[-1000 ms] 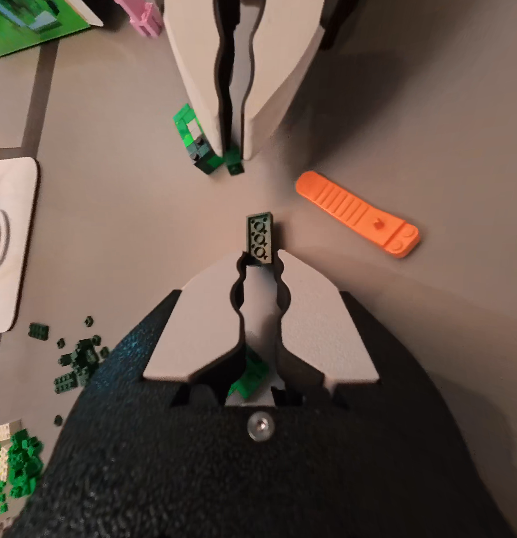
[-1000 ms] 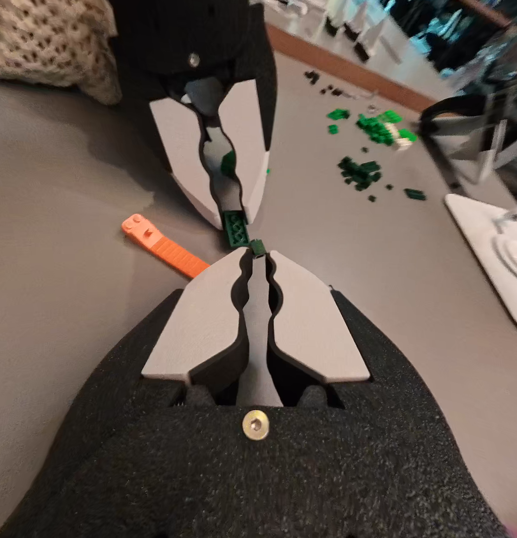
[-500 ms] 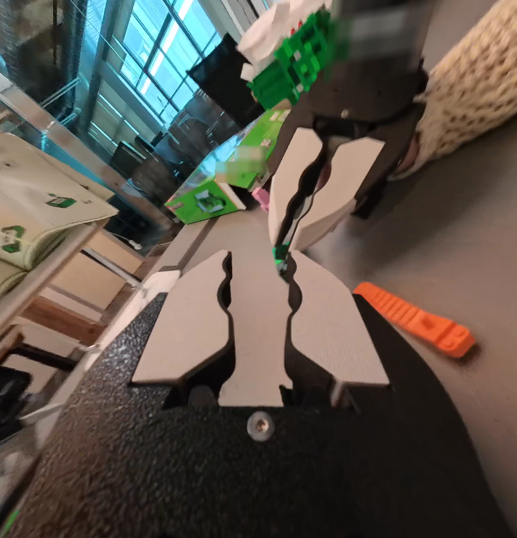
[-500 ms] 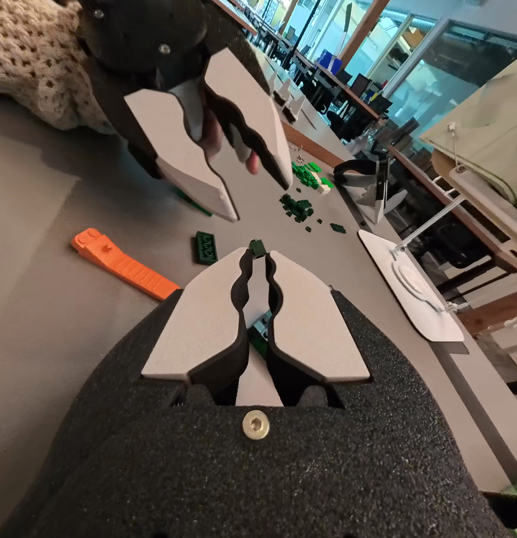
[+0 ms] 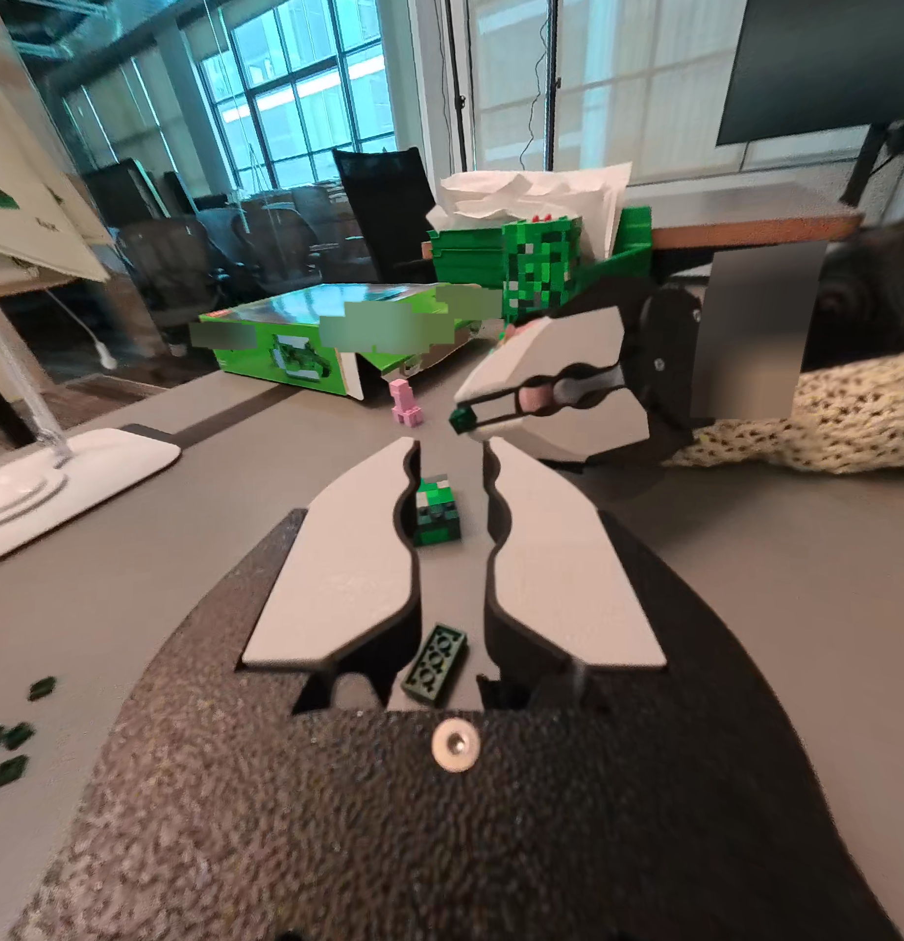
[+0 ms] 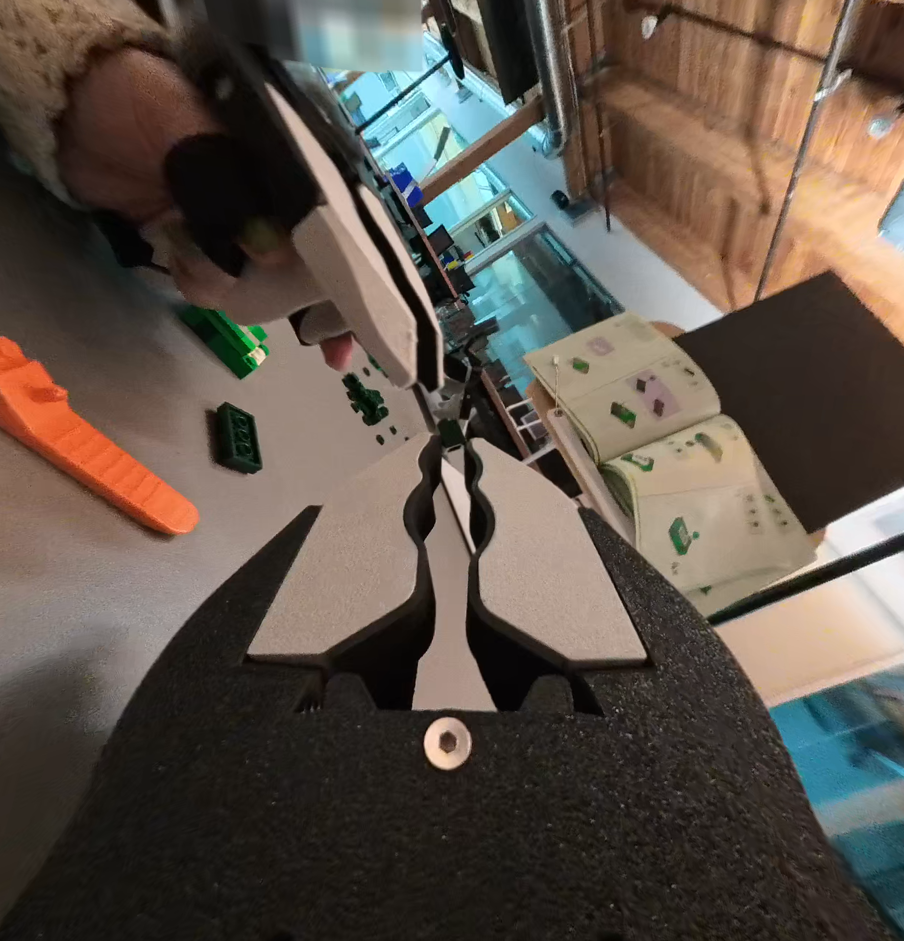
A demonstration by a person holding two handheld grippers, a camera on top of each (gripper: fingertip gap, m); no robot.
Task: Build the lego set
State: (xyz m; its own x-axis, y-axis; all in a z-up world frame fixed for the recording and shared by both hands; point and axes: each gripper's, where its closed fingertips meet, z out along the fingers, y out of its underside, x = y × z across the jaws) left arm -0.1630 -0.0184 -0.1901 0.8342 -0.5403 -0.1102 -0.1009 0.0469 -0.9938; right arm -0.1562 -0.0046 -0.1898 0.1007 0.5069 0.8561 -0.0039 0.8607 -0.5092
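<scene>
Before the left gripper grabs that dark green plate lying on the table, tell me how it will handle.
The dark green plate looks like rigid moulded plastic, so probably stiff and light. It lies flat and low on the grey table, so it likely won't roll or tip, but may skid when pushed. Its thin edges give the open left gripper little to pinch.

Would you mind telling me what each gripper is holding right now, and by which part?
The right gripper pinches a small dark green brick at its jaw tips. The left gripper is open, holding nothing.

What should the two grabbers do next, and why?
Probably lower the open left gripper onto the dark green plate lying loose on the table. The right gripper holds a small dark green piece, likely meant to join that plate.
</scene>
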